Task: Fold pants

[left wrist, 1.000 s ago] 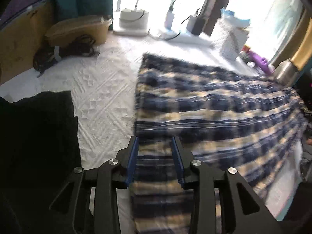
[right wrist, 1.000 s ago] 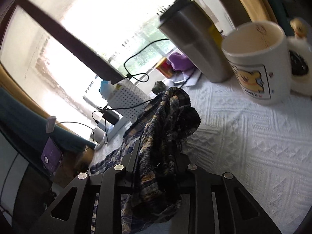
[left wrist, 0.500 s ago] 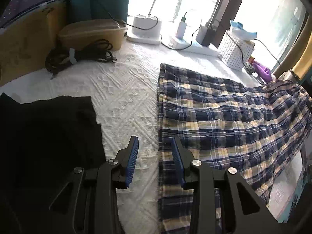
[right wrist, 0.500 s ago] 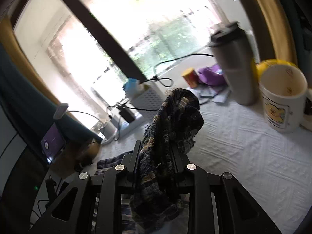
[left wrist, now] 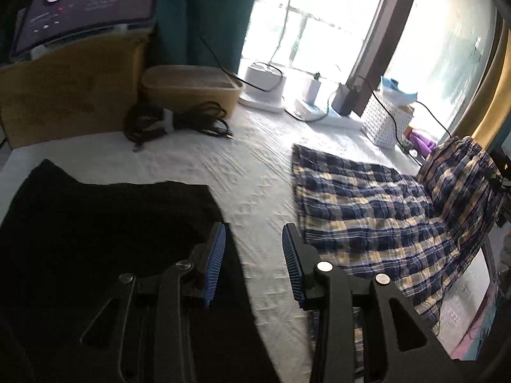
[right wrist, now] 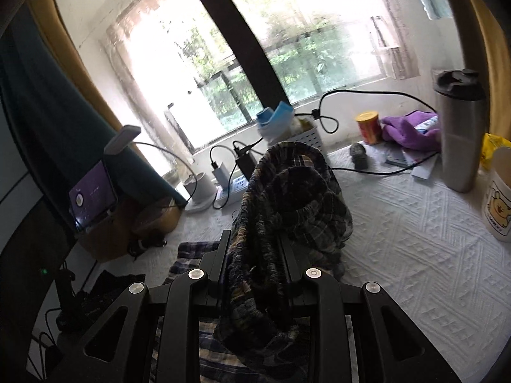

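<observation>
Two garments lie on the white textured bedspread, and places here are given from the plaid pants. Far to their left sits a cardboard box with a lit tablet on top, then a tan lidded container and a coil of black cable in front of it. A black garment lies flat, left of the pants and apart from them, with bare bedspread between. The left gripper hangs over that bare strip, its blue pads spread with nothing between them; its jaws have just been opening a little. The pants lie spread flat, their right end lifted off the bedspread in a bunched hump. The right gripper pinches that bunched waistband end, cloth draping down in front of its fingers. Behind the pants stands a white perforated basket. To their right stand a steel tumbler and a white mug.
</observation>
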### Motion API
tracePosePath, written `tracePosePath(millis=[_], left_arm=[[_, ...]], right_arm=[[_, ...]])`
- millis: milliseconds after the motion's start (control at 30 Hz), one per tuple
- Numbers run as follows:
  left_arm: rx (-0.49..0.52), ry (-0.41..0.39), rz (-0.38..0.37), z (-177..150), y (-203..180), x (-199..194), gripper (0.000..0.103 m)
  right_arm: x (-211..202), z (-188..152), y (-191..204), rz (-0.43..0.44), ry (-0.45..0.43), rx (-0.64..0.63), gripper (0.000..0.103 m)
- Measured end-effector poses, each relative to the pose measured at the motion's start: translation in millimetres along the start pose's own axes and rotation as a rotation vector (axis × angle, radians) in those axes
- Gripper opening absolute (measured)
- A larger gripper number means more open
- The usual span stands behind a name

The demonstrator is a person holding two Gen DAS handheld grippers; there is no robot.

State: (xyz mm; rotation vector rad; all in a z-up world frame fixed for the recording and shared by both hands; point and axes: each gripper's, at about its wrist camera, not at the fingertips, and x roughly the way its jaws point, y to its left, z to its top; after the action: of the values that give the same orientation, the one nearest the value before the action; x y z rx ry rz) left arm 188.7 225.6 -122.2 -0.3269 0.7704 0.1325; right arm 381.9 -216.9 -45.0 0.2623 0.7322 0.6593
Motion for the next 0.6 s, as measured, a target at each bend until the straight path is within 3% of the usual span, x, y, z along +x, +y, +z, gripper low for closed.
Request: tracePosePath(millis=[600], left_arm=[[-0.079,-0.075,0.004,-6,72,-38,0.043]], right_arm=[[101,-29,112,0.070,0.180,-0.145,0.027]])
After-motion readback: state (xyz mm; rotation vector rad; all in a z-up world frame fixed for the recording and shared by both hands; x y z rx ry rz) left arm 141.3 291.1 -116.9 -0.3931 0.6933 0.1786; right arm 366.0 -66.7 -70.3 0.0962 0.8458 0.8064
